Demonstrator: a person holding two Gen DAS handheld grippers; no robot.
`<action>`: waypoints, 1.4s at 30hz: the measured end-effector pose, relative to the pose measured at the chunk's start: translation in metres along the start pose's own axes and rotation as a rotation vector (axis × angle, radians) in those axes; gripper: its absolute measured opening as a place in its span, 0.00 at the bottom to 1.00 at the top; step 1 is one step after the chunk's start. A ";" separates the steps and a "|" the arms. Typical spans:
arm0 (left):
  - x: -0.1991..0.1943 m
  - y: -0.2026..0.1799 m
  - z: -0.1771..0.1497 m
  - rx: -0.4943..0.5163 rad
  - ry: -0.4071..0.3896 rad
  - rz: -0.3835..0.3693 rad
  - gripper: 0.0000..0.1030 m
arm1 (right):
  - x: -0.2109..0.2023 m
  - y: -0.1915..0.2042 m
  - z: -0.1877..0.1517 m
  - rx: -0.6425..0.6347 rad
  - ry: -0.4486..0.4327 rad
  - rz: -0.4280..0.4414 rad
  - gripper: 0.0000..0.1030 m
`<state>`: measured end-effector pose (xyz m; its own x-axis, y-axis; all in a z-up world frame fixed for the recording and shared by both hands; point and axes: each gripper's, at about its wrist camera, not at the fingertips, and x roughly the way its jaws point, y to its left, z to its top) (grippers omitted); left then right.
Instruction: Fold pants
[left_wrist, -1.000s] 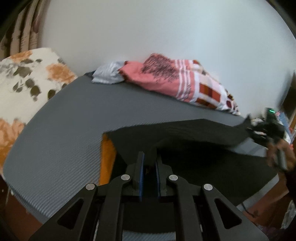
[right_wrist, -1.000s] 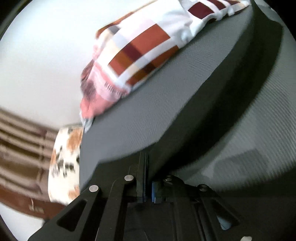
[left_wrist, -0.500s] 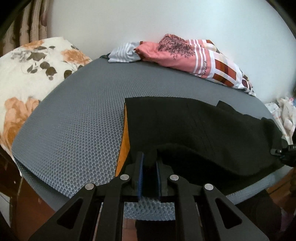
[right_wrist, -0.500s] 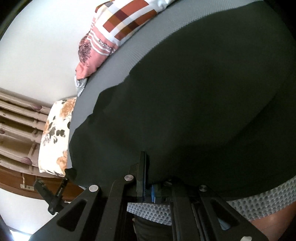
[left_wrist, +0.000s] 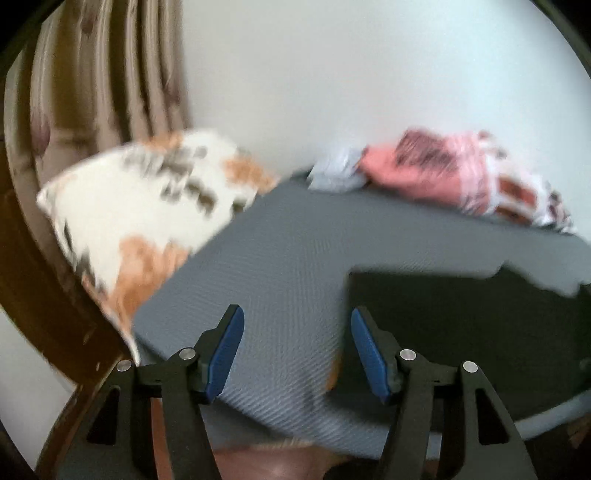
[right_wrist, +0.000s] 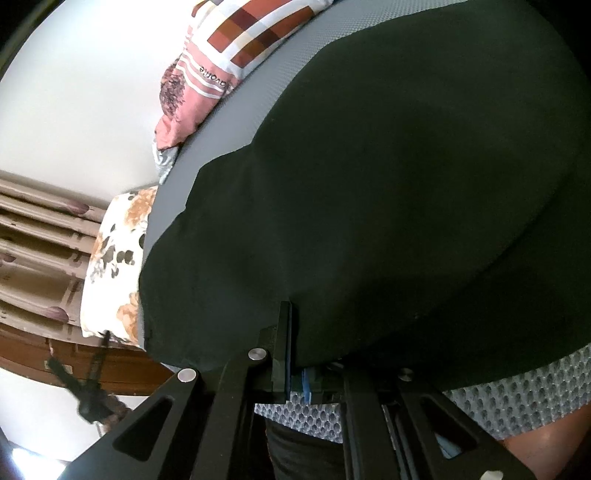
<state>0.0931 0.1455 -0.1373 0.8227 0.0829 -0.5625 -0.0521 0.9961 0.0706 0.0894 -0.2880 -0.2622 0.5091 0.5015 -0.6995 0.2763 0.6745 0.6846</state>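
Note:
The black pants (right_wrist: 369, 184) lie spread flat on the grey mattress (right_wrist: 236, 122). In the left wrist view the pants (left_wrist: 461, 317) lie to the right, with an orange strip at their near edge. My left gripper (left_wrist: 297, 350) is open and empty, above the bare mattress (left_wrist: 288, 258) just left of the pants' edge. My right gripper (right_wrist: 295, 354) is shut on the pants' near edge at the mattress's front side; its right finger is hidden under the cloth. The left gripper (right_wrist: 88, 391) shows small and blurred in the right wrist view, beyond the pants' far end.
A floral pillow (left_wrist: 147, 214) lies at the left end of the mattress, by a wooden frame (left_wrist: 44, 302) and a curtain (left_wrist: 103, 74). A pink and checked pile of cloth (left_wrist: 458, 173) lies along the white wall. The mattress's mesh side (right_wrist: 517, 398) faces me.
My left gripper has let go of the pants, opened wide and swung left and away. The pants have settled flat. My right gripper still holds its edge.

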 end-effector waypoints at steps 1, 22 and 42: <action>-0.003 -0.010 0.003 0.019 -0.005 -0.026 0.59 | 0.000 -0.001 0.000 0.004 -0.003 0.009 0.05; 0.081 -0.125 -0.042 0.230 0.358 -0.262 0.46 | -0.113 -0.152 0.097 0.296 -0.339 0.213 0.28; 0.090 -0.121 -0.040 0.242 0.362 -0.250 0.65 | -0.240 -0.233 0.063 0.294 -0.516 0.026 0.04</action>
<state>0.1507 0.0335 -0.2293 0.5415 -0.1100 -0.8335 0.2893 0.9552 0.0619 -0.0455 -0.5992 -0.2409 0.8287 0.1384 -0.5423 0.4351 0.4503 0.7797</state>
